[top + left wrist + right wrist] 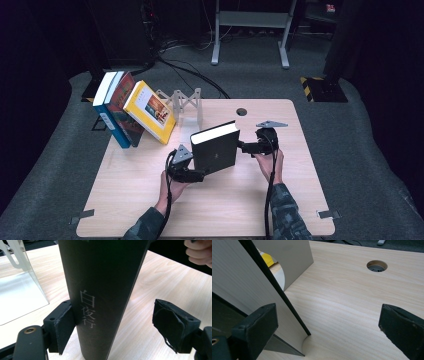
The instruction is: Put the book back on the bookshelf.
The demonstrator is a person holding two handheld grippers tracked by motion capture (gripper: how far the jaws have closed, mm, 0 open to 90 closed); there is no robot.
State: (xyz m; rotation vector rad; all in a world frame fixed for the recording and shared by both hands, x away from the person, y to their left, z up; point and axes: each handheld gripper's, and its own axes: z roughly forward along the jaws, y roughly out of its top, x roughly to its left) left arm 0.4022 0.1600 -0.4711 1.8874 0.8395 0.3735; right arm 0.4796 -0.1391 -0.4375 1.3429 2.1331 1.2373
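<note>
So there's a light wood table with three books leaning together at about 10 o'clock, a pale metal bookend just right of them. A black book stands upright near the middle. Left gripper sits at the book's 7 o'clock, jaws spread around the spine, one pad touching. Right gripper is at its 3 o'clock, jaws wide apart, page edges beside one pad.
</note>
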